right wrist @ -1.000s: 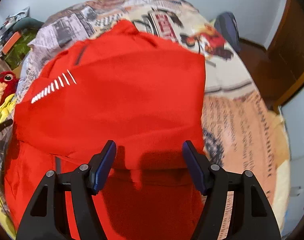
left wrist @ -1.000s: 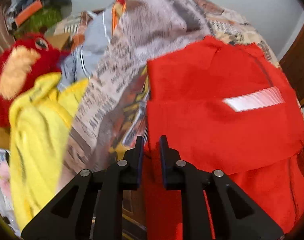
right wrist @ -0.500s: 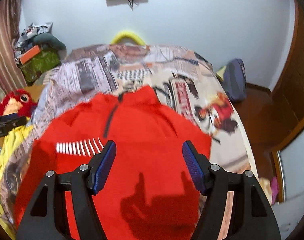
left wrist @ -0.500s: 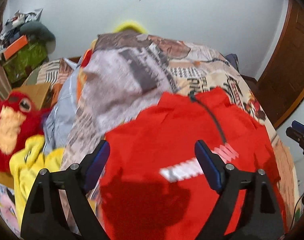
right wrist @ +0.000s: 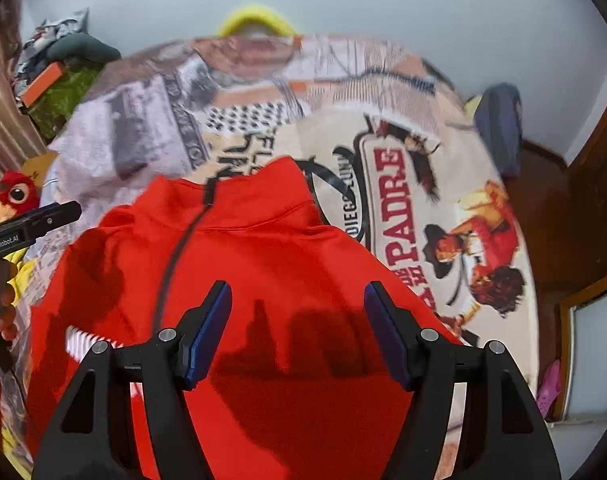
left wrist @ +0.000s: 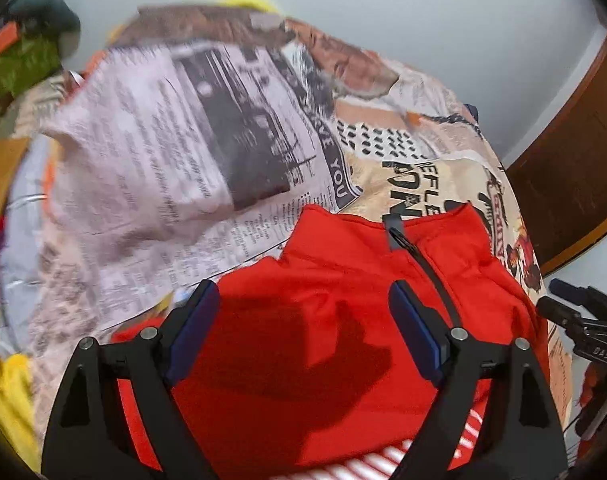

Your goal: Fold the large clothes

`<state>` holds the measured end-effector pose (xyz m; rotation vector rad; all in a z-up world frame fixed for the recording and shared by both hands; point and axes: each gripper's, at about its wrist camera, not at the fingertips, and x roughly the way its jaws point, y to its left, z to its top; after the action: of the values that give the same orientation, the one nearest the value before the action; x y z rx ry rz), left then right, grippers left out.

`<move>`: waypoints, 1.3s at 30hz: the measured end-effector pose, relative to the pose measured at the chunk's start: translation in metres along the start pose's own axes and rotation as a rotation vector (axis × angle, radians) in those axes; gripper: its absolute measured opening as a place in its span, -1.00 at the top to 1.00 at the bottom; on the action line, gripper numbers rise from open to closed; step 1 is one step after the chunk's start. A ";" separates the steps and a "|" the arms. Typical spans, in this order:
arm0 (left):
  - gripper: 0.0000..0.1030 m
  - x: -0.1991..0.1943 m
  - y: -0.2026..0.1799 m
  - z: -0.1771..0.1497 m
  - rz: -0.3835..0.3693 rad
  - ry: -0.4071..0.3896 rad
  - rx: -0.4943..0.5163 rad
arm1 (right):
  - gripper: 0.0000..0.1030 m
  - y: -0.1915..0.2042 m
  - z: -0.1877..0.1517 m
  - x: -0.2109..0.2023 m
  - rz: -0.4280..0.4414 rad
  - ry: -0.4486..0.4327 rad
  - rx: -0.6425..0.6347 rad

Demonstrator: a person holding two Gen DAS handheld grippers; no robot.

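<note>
Spread fingers [left wrist: 193, 336] over red jacket [left wrist: 343, 320] — empty

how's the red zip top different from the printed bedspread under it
The red zip top is one plain colour, while the printed bedspread is covered in newsprint text and cartoon figures. The top lies over only the near part; the bedspread extends well past it on all visible sides. The top has a dark zip and a white striped patch; the bedspread has neither. Both are soft fabric, lying spread out, and neither is gripped.
</note>
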<state>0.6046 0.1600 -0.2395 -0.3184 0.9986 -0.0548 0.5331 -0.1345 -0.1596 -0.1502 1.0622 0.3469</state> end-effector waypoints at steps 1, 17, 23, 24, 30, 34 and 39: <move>-0.67 0.010 0.003 0.003 -0.019 0.012 -0.024 | -0.26 -0.003 0.003 0.008 0.010 0.006 0.012; 0.29 0.082 -0.015 -0.008 -0.009 0.084 -0.033 | 0.54 0.009 0.021 0.086 0.075 0.015 0.057; 0.85 0.040 -0.035 -0.002 0.115 0.025 0.039 | 0.98 0.017 0.008 0.060 0.055 -0.024 0.008; 0.85 0.027 -0.039 -0.001 0.121 0.005 0.065 | 0.99 0.015 0.005 0.049 0.094 -0.036 0.018; 0.88 -0.060 -0.064 -0.022 0.063 -0.079 0.180 | 0.99 0.026 -0.024 -0.029 0.142 -0.124 -0.055; 0.89 -0.116 -0.086 -0.058 0.021 -0.132 0.281 | 0.99 0.036 -0.053 -0.075 0.165 -0.148 -0.099; 0.92 -0.147 -0.099 -0.116 -0.050 -0.088 0.325 | 0.99 0.049 -0.089 -0.109 0.184 -0.149 -0.116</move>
<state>0.4378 0.0663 -0.1490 -0.0474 0.8777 -0.2432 0.3940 -0.1363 -0.1053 -0.1285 0.9107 0.5774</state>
